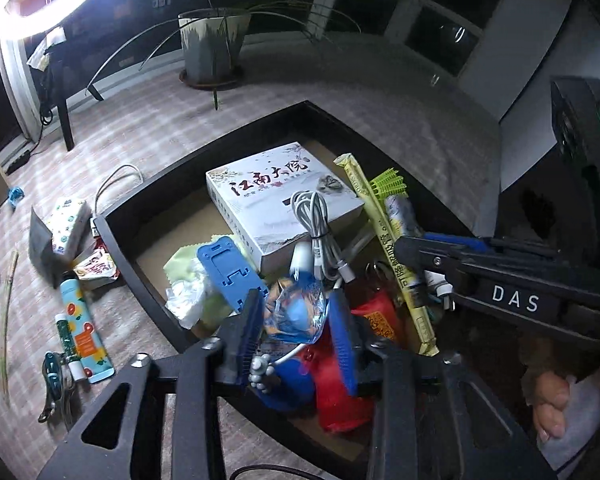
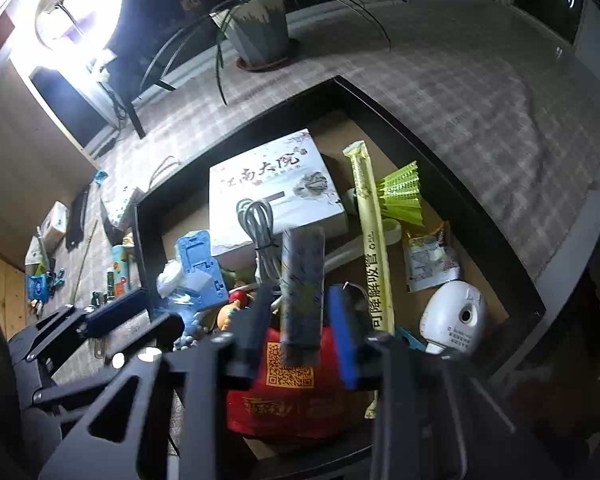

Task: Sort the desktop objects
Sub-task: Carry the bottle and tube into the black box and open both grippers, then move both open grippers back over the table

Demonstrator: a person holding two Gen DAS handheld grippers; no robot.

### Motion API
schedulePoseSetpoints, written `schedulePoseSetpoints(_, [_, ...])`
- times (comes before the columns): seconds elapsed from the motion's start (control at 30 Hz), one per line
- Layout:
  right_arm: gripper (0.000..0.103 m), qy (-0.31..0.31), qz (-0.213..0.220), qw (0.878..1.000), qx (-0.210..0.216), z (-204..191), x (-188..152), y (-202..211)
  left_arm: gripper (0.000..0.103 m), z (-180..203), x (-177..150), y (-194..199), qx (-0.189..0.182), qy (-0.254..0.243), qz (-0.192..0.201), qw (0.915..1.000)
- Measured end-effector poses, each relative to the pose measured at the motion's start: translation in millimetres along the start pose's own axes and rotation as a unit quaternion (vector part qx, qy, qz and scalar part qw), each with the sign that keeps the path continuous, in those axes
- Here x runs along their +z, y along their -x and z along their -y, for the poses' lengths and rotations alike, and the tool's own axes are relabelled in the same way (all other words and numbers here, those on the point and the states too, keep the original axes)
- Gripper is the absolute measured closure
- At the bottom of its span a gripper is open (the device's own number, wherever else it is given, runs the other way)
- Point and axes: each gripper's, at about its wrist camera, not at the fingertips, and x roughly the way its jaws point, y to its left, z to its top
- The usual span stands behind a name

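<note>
Clearly the dropping-off step is in hand: both tools hang over the black tray (image 1: 140,280), where most of the sorted clutter already lies. Nearest, the left gripper (image 1: 296,336) has its fingers apart around a clear bag (image 1: 294,312) with something blue inside; I see no firm press on it. The right gripper (image 2: 302,332) also has its fingers apart, with a dark oblong thing (image 2: 302,288), too blurred to name, loose between them and a gap at each side. Its body carries the letters "DAS" in the left view.

Just beneath lies a red pouch (image 2: 290,372) printed with a QR code. Beyond it, a long yellow packet (image 2: 374,248) reads 可降解吸管, and a white box (image 1: 284,196) bears the calligraphy 江南大院, a coiled white cable (image 1: 316,220) draped over it.

Next, I judge, both hands should lift clear and go left for what waits on the checked surface (image 1: 148,128), such as the fruit-patterned tube (image 1: 86,332); its small print is unreadable.
</note>
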Motion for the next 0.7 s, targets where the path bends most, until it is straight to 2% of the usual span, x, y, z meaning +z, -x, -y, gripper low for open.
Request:
schedulePoseSetpoints(0.03, [0.065,-0.001,0.002,1.000,0.002,-0.9,0.4,1.1,0.054,-0.9,-0.6,1.8,0.005,0.002,0.004,1.0000])
schedulePoseSetpoints(0.37, [0.065,0.033,-0.002,0.999,0.014,-38.1,6.7,-4.2,0.055,-46.5,-8.2,16.6,0.026,0.030,0.008,0.9992])
schedulePoseSetpoints(0.7, [0.065,0.084,-0.016,0.995,0.040,-111.2,10.2,-22.0,0.055,-123.1,-23.3,41.4,0.074,0.079,0.010,0.9941])
